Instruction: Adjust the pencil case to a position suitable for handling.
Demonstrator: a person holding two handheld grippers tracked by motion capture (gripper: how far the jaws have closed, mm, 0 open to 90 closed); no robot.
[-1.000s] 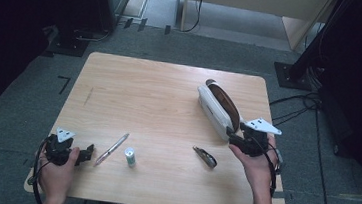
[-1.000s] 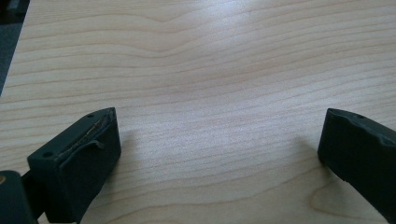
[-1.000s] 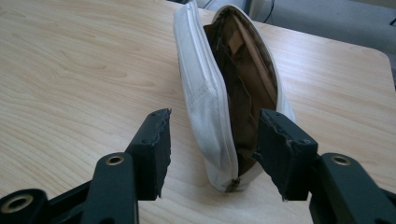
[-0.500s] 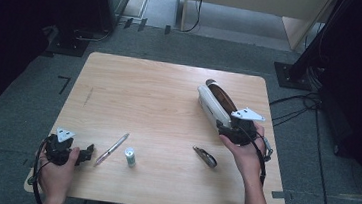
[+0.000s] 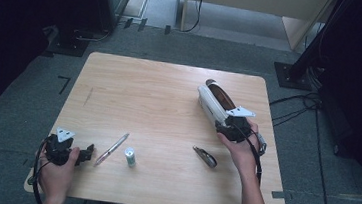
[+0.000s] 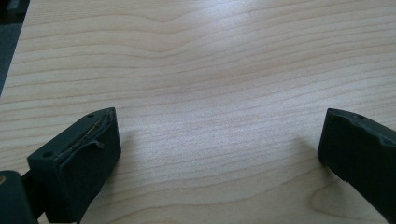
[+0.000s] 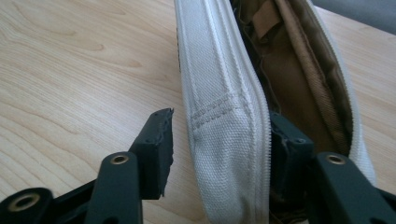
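Right gripper view: pouch's (image 7: 224, 116) brown lining

The pouch (image 5: 215, 102) lies at the table's (image 5: 159, 95) right; pen (image 5: 112, 148), tube (image 5: 129, 156) front left.

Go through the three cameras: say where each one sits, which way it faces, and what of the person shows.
High view: fixed above the person's side, looking forward and down on the table; both forearms, the left tool and right tool show.
Left gripper view: rides the left tool, looking along its wide-apart jaws at bare wood.
Right gripper view: rides the right tool, one jaw outside and one inside the open white pouch.
Shared: the high and right gripper views both show the pouch.
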